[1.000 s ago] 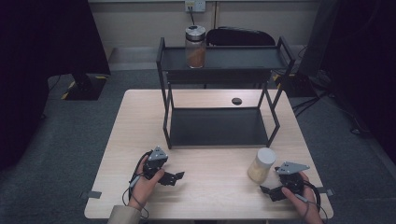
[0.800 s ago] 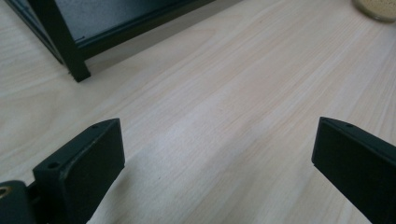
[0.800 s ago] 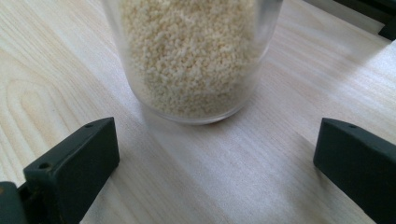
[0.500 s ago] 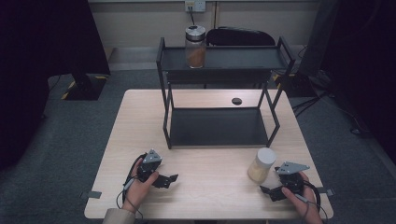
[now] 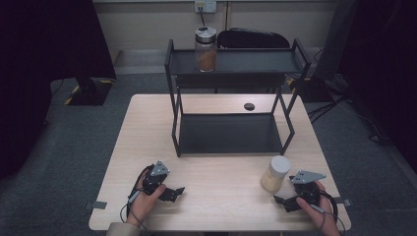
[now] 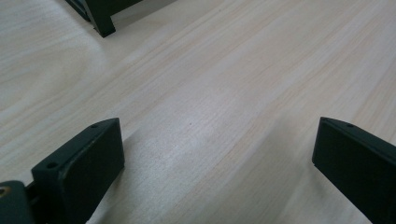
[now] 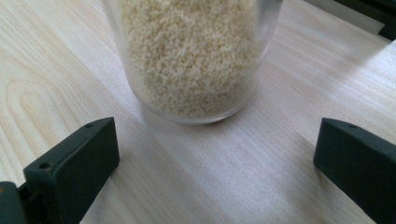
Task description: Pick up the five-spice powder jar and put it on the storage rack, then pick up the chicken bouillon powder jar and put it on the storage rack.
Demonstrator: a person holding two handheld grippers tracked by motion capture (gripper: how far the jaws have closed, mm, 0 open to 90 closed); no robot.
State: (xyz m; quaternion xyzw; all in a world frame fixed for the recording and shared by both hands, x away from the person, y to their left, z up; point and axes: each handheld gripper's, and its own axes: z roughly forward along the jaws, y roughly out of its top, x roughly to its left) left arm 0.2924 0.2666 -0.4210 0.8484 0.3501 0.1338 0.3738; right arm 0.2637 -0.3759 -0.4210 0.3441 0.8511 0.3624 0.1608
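High view: left gripper point(image 5: 173, 192) lower left on table point(image 5: 147, 128), right gripper point(image 5: 284, 201) lower right, just beside grain jar point(image 5: 275, 173).
Left gripper view: jaws spread, empty.
Right gripper view: jaws spread; jar upper centre, ungrasped.

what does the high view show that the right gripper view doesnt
High view alone: the whole black two-tier rack, a jar with brownish contents on its top shelf, the grain jar's white lid, the left gripper open over bare table, and both hands.

Right gripper view alone: close detail of the pale grains through the clear wall and base of the grain jar, and that jar standing just ahead of the right gripper, not yet between its wide-open jaws.

Shared: the grain jar, the right gripper, the light wooden table.
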